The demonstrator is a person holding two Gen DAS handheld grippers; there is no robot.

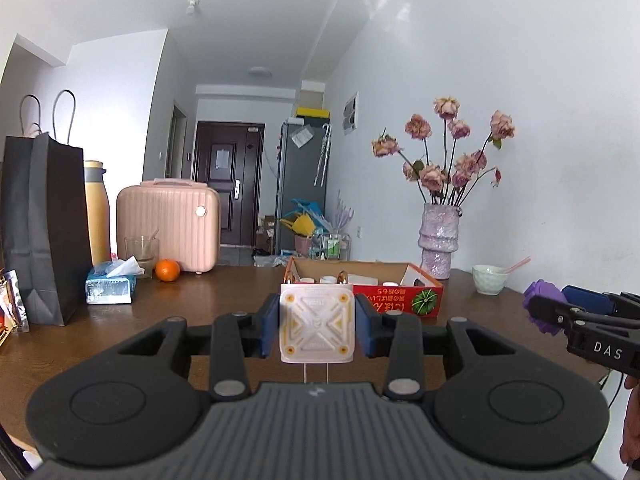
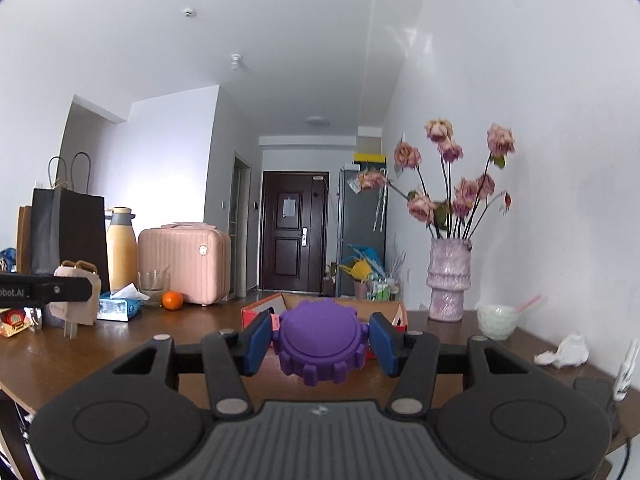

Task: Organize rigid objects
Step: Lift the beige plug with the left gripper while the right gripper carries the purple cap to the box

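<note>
My left hand-held gripper point(image 1: 317, 326) is clamped on a white square plastic charger plug point(image 1: 316, 323), held above the brown wooden surface point(image 1: 180, 320) just in front of the open red cardboard box point(image 1: 400, 300). My right hand-held gripper point(image 2: 322, 343) grips a purple ridged round plastic cap point(image 2: 322, 346), also before that box.

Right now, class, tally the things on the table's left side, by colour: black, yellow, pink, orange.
Black: 1, the bag
Yellow: 1, the flask
Pink: 1, the case
Orange: 1, the fruit
Total: 4
</note>
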